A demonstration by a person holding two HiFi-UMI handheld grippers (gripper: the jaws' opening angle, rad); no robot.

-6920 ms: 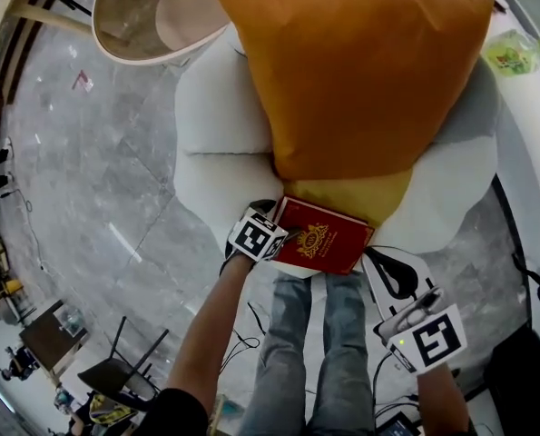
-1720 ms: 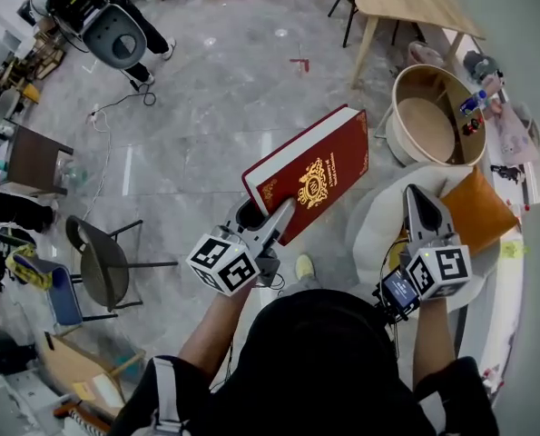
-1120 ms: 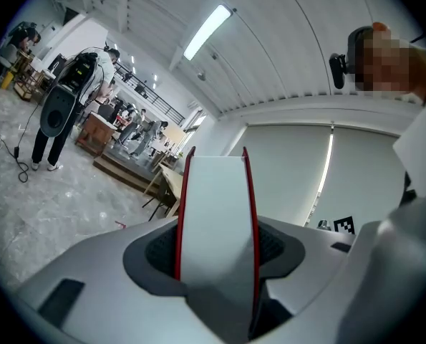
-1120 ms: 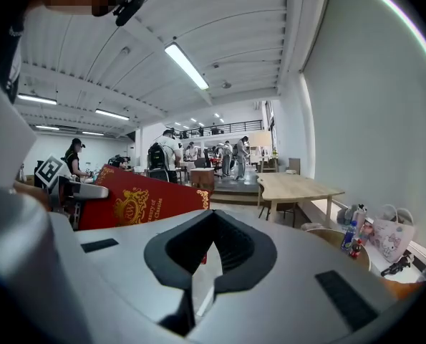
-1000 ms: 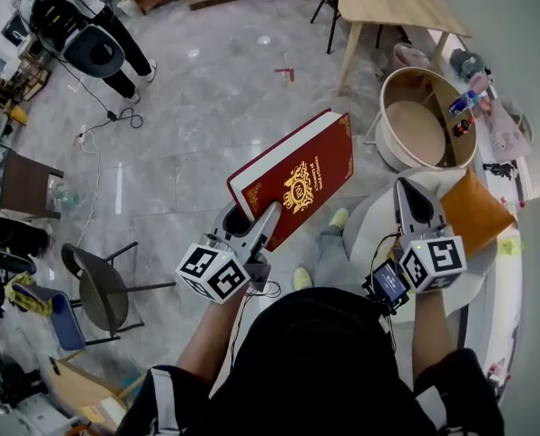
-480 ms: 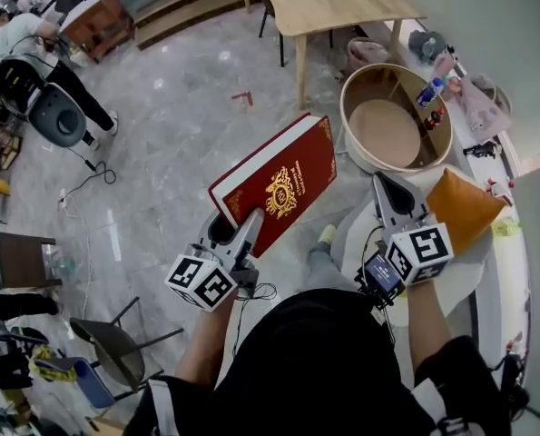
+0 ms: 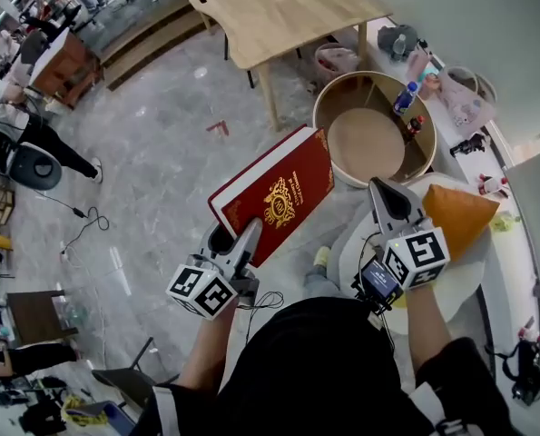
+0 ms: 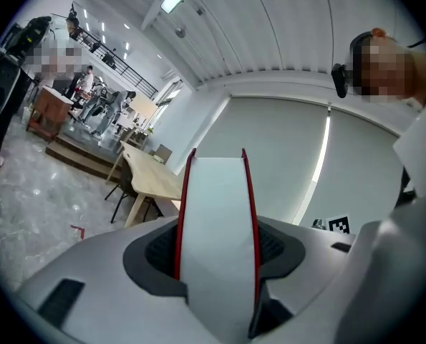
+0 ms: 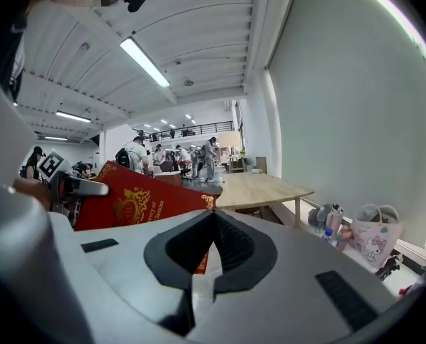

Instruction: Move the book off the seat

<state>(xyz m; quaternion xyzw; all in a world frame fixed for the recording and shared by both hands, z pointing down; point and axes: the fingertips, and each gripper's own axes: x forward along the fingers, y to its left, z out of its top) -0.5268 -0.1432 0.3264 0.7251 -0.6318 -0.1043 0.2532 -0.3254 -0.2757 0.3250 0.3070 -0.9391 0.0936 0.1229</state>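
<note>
One red book (image 7: 274,193) pinched in L gripper (image 7: 245,236), sticking out ahead, R gripper (image 7: 384,192) pressed together, beside it

We take this for a big shared lab or workshop hall, not a home. The grey stone floor (image 7: 152,180) has a cable (image 7: 79,221) trailing over it and a red tape mark (image 7: 218,127). Above us is a high ribbed ceiling (image 9: 191,20) with strip lights (image 9: 147,61), and a railed gallery (image 9: 187,129) at the far end. People (image 9: 137,151) stand about in the distance. Near us are a wooden table (image 7: 270,7), a swivel chair (image 7: 34,166) and a white seat (image 7: 469,275) with a cushion (image 7: 456,216).
</note>
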